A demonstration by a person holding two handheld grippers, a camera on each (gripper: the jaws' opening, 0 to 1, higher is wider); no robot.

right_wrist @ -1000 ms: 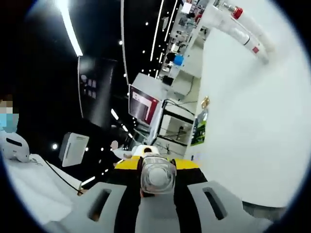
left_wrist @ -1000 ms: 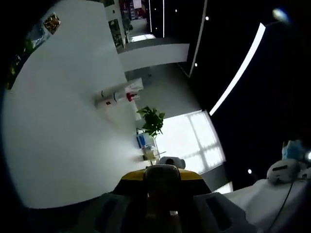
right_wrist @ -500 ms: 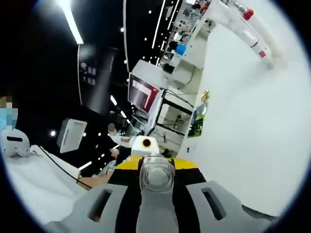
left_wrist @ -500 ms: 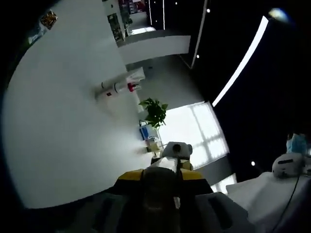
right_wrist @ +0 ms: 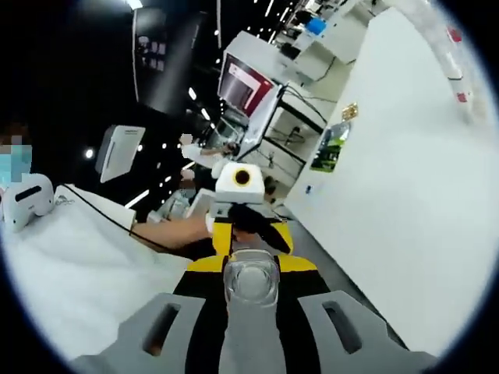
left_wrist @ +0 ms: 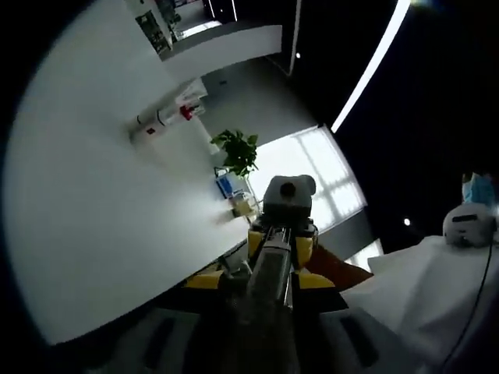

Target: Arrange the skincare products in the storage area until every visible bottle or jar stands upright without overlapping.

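Right gripper view: clear bottle with a round glassy top sits low centre, pinched between the grey jaws of the right gripper, off any surface. Jaws closed on it from both sides. Straight past the bottle, the left gripper faces this camera nose-on, yellow and black body. A bare forearm runs in from the left behind it. White cloth covers the lower left. White wall takes the right side, with a small green poster on it. Further back: a monitor with a red screen on a white stand, shelves near it, dark ceiling with spot lights.

Left gripper view: very dim at the bottom. A grey elongated item lies between the jaws of the left gripper; can't tell what it is, or whether the jaws clamp it. The other gripper sits just beyond it, yellow sides. White wall surface on the left carries a white pipe fitting with a red part. A green plant stands by a bright window. White cloth at lower right.
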